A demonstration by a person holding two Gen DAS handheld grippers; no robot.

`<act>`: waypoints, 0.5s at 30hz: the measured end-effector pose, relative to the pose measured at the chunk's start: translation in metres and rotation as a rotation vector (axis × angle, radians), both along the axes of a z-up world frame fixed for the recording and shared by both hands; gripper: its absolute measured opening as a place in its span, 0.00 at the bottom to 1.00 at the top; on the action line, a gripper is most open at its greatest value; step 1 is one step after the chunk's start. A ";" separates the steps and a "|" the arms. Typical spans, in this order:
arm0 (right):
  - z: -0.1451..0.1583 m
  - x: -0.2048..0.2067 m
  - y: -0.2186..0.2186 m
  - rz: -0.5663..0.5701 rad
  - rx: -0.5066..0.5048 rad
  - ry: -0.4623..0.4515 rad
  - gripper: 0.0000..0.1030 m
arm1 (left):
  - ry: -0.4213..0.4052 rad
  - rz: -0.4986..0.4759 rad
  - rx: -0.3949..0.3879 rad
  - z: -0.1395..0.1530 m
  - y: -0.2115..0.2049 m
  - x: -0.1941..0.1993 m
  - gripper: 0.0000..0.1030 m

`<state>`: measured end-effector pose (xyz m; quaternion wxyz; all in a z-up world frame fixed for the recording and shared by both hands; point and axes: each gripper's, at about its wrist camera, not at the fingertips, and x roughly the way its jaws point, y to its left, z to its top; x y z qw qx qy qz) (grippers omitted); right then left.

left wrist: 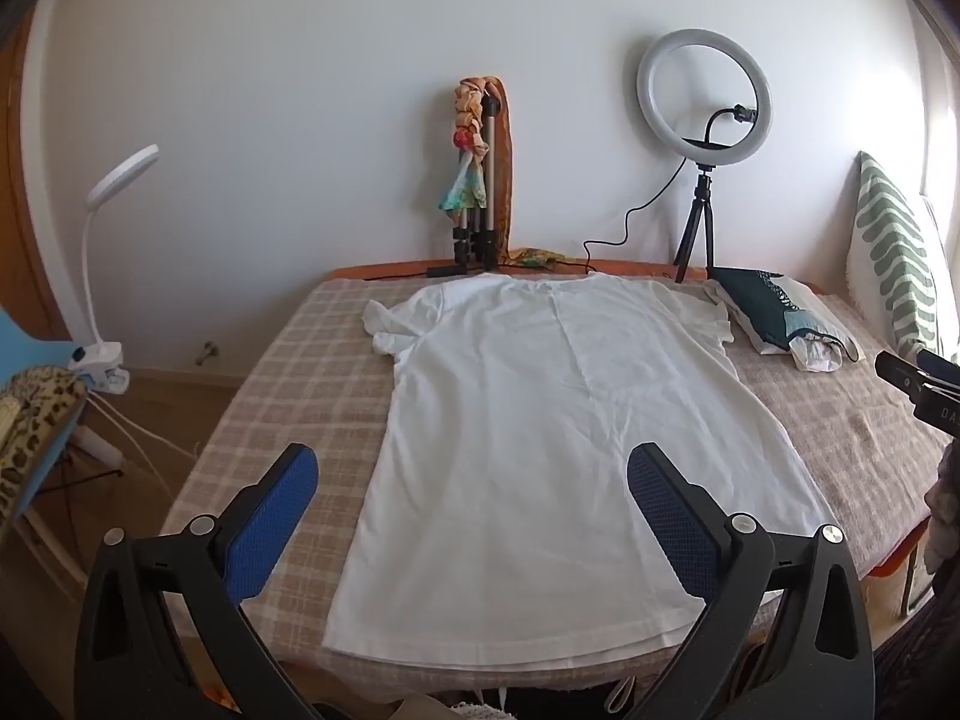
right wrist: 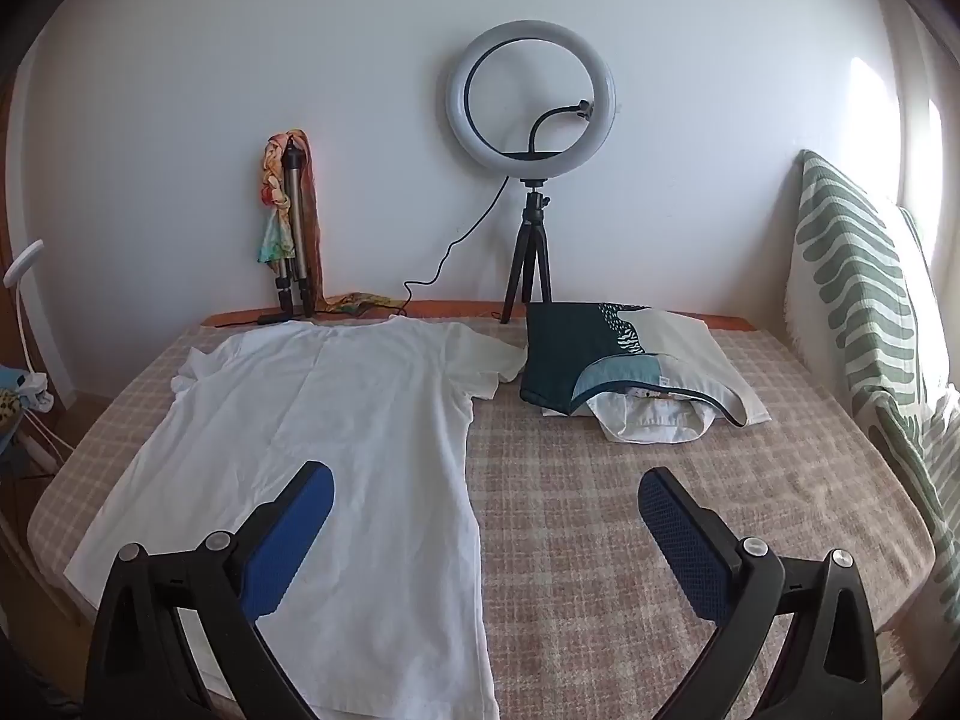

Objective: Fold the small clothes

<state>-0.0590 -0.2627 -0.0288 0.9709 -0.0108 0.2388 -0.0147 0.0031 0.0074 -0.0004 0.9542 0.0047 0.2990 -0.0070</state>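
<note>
**Ana:** Looking at it, nothing is folded yet. The white T-shirt [left wrist: 540, 432] lies flat on the checked worktop [left wrist: 288, 372], collar toward the far edge by the wall, hem at the near edge. Both claws are spread wide and hold nothing: the left claw [left wrist: 474, 480] hangs over the hem end of the shirt, the right claw [right wrist: 486, 498] over the shirt's right side edge and the bare cloth beside it.

**Ben:** So where should the first pinch go, in your view?

**Ana:** I'd take one long side, one claw near the shoulder and one near the hem, and carry it toward the middle so the crease runs straight. The left sleeve [left wrist: 387, 330] is bunched up near the far left corner; smoothing it first would probably save a lumpy fold.

**Ben:** Anything in the way?

**Ana:** The dark teal bag [right wrist: 612, 360], with something white poking from its mouth, sits toward the far right corner, just beside the right sleeve [right wrist: 489, 363]; whether they touch I can't tell. I'd watch it when lifting that side. Thin cotton also slips, so pinch only the shirt, not the cloth beneath.
</note>
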 end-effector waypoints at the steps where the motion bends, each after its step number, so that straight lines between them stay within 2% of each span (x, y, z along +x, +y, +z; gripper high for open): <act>1: -0.001 0.000 0.001 -0.001 -0.001 -0.003 1.00 | 0.000 0.000 -0.001 0.000 0.000 0.000 1.00; 15: 0.000 -0.002 0.002 -0.004 -0.003 -0.011 1.00 | -0.004 0.002 -0.009 0.002 0.002 -0.001 1.00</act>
